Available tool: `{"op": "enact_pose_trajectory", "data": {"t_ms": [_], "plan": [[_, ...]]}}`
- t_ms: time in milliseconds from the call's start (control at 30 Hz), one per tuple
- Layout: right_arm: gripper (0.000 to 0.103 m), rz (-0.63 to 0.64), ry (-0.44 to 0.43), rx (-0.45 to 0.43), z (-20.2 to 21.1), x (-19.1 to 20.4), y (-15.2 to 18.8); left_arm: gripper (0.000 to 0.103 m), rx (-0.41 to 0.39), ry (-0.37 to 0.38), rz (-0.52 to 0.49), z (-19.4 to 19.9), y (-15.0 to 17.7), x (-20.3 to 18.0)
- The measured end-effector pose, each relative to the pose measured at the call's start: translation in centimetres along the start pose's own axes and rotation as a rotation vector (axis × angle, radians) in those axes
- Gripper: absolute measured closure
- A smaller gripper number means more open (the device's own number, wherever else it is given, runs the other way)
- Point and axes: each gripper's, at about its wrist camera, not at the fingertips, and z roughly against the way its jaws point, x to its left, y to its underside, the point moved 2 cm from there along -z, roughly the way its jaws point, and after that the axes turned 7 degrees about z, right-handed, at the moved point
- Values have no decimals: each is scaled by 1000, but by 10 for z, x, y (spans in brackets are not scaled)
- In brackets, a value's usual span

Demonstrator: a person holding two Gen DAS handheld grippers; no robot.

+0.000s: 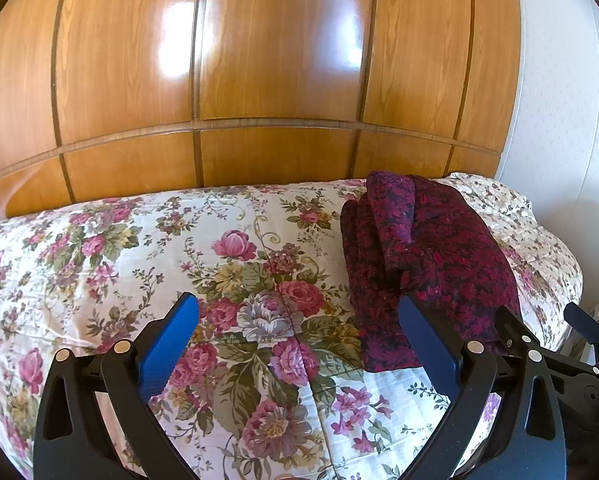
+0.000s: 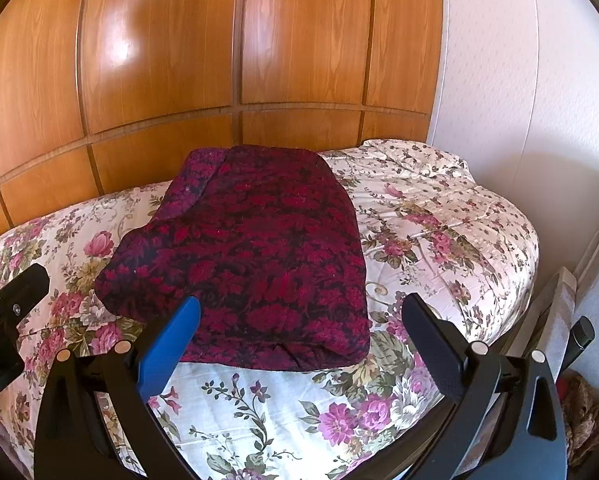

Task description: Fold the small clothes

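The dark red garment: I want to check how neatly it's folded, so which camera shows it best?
The right wrist view. There the dark red garment lies centred and nearly whole on the floral bedspread, only its near edge cut by a blue finger. The left wrist view shows it off to the right, partly behind that gripper's finger.

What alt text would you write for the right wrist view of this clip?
A folded dark red patterned garment lies on a floral bedspread, just ahead of the open right hand-held gripper, which holds nothing. Glossy wooden panels rise behind the bed, and the left hand-held gripper shows at the left edge.
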Motion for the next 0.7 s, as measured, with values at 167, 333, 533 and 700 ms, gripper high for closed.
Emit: {"op": "enact_pose_trajectory", "data": {"t_ms": [167, 333, 533, 700], "plan": [[2, -1, -1, 4, -1, 1, 0, 4, 6, -1, 4, -1, 0, -1], [2, -3, -5, 8, -3, 1, 2, 4, 10, 1, -3, -3, 3, 0], [2, -13, -3, 9, -7, -3, 0, 4, 49, -12, 12, -14, 6, 6], [2, -30, 16, 1, -11, -15, -6, 4, 58, -3, 30, -21, 8, 11]]}}
